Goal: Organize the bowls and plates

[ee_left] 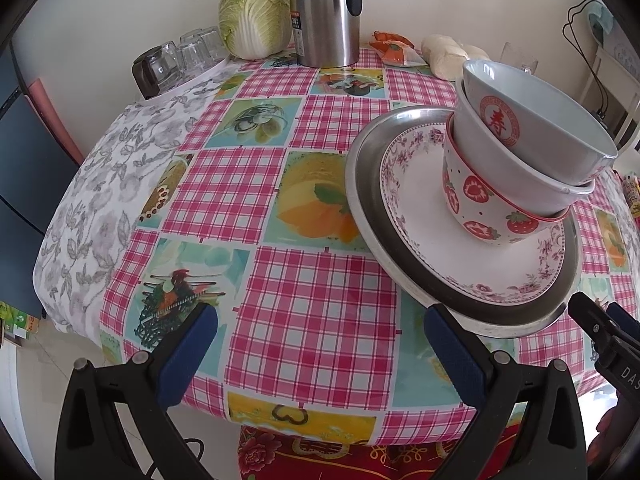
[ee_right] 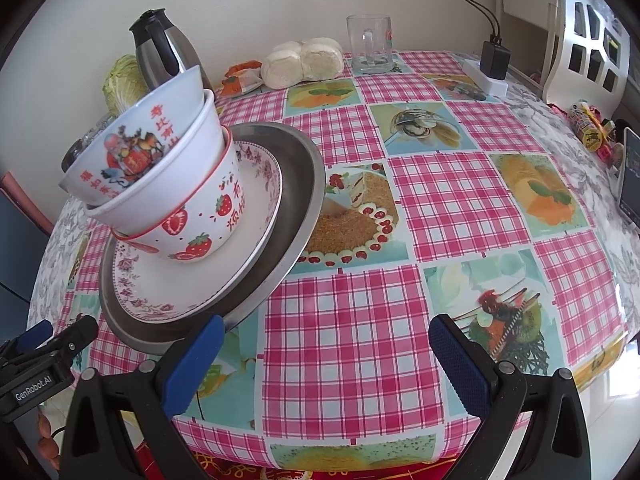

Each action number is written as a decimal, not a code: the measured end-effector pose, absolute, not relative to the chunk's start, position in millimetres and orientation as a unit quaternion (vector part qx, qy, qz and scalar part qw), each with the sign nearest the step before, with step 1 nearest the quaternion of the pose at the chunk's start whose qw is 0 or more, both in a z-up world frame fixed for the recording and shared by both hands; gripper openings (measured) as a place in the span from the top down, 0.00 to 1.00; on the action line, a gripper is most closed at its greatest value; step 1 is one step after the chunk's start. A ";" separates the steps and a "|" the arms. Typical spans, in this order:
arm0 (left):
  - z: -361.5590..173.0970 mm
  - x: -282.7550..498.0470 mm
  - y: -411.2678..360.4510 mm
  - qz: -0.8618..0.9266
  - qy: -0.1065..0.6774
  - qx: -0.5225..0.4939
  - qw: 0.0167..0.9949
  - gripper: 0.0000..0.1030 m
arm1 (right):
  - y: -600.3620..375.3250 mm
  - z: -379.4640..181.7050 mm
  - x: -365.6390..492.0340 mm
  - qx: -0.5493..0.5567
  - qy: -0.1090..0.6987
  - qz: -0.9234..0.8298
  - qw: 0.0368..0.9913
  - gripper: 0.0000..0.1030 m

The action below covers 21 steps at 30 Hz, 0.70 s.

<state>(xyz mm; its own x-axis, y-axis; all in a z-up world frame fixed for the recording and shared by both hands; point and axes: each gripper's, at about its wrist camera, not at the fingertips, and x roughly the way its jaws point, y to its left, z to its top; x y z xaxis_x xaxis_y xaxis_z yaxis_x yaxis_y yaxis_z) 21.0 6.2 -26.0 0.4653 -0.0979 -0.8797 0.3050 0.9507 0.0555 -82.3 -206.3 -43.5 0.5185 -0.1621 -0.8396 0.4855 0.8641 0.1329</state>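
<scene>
left wrist view: the left gripper [ee_left: 320,344] hangs low centre, jaws wide and empty. the metal plate [ee_left: 360,184], floral plate [ee_left: 424,216] and three nested bowls [ee_left: 520,152] sit right of frame on the counter [ee_left: 240,184].

right wrist view: the right gripper [ee_right: 326,354] also gapes, holding nothing; the stack is at left. the bowls lean, so a nudge could topple them.
</scene>
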 end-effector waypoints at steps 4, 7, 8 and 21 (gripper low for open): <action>-26.9 22.0 7.4 -0.117 0.507 0.101 0.848 0.00 | -206.2 -43.5 -81.9 0.179 0.452 -0.190 0.853 0.00; -27.7 22.7 8.1 -0.116 0.509 0.100 0.847 0.00 | -207.0 -43.9 -82.5 0.180 0.453 -0.191 0.852 0.00; -27.9 22.9 8.2 -0.116 0.509 0.100 0.847 0.00 | -207.4 -44.1 -82.7 0.180 0.453 -0.191 0.852 0.00; -28.7 23.9 8.3 -0.113 0.511 0.098 0.846 0.00 | -208.4 -44.9 -83.0 0.182 0.454 -0.190 0.851 0.00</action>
